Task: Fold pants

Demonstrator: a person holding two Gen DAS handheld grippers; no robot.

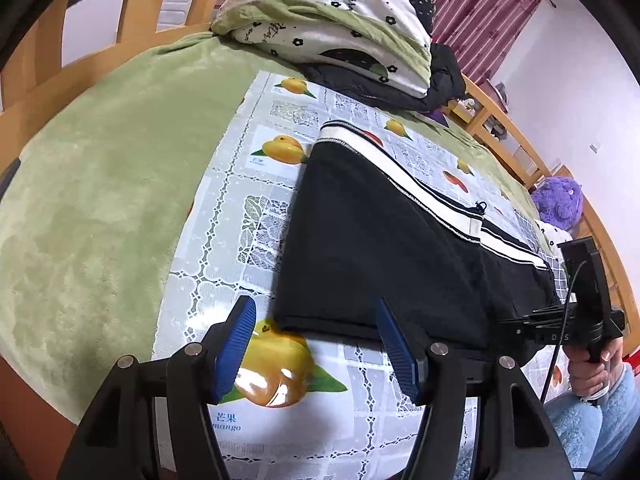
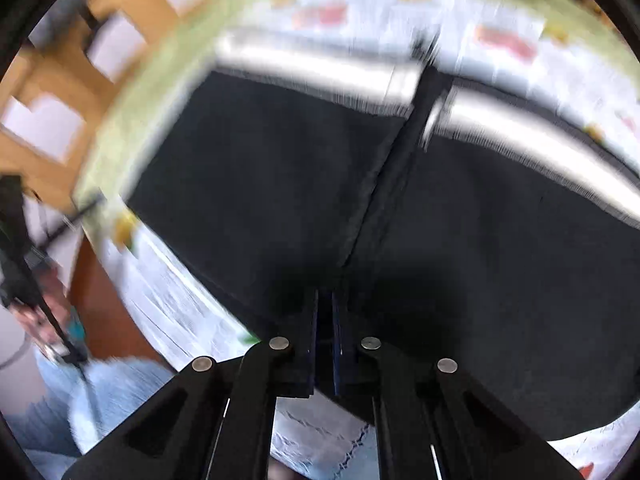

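- Nearest the left wrist camera, the left gripper (image 1: 316, 344) stands open with nothing between its 2 ribbed blue pads (image 1: 236, 344), hanging over a printed mango (image 1: 276, 364) on the glossy tablecloth (image 1: 224, 216).
- Just past the pads lies the near edge of the pants (image 1: 384, 248): black, soft and matte, spread flat on the cloth in a broad wedge, one corner almost touching the mango print.
- Along the far side of the pants runs a white waistband (image 1: 360, 140) with thin dark stripes, a small dark cord end lying on it.
- In the right wrist view, heavily smeared by motion, the right gripper (image 2: 326, 320) is closed, its 2 pads pressed together on the near black edge of the pants (image 2: 260, 168); whether fabric is actually pinched between them is hard to make out.
- A raised seam or fold (image 2: 384, 184) runs from the closed pads toward the white waistband (image 2: 312, 64), which is blurred into bright streaks.
- At the right edge of the left view, a hand (image 1: 592, 368) grips a black handle, cut off by the frame, beside a pale blue sleeve (image 1: 588, 420).
- The lacy, fruit-printed tablecloth lies over a plush green blanket (image 1: 100, 184) on a bed.
- Farther back sit a folded flower-print quilt (image 1: 332, 20) on dark clothing, a wooden headboard (image 1: 136, 4) with arched cut-outs, a fuzzy purple toy (image 1: 560, 200) and a dark red curtain (image 1: 480, 4).
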